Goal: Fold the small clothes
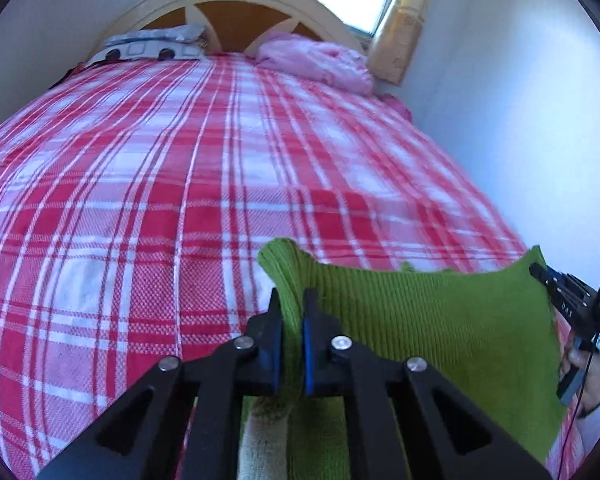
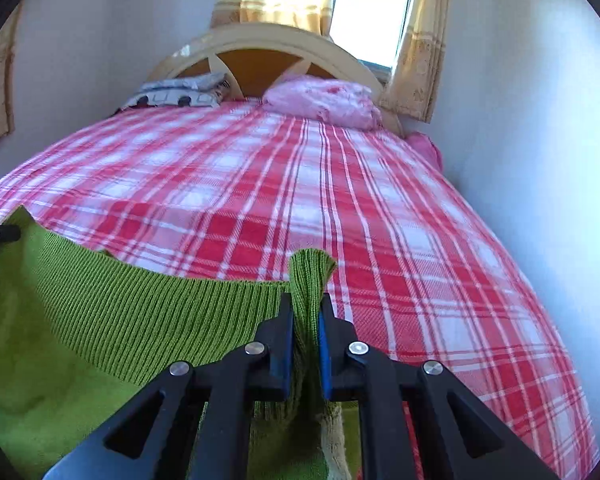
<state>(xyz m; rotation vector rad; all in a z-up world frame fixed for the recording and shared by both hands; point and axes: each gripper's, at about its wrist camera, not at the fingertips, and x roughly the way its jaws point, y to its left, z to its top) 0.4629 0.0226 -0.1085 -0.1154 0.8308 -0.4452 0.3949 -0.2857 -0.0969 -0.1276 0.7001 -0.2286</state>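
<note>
Presently the left gripper and right gripper each pinch one top corner of the green knit. Its long edge spans level between them, hanging above the bed.

We face a bed under a red-and-white plaid cover, its arched cream headboard against the far wall. White walls close in. Daylight enters a window flanked by yellow curtains. Two pillows lie at the head.
</note>
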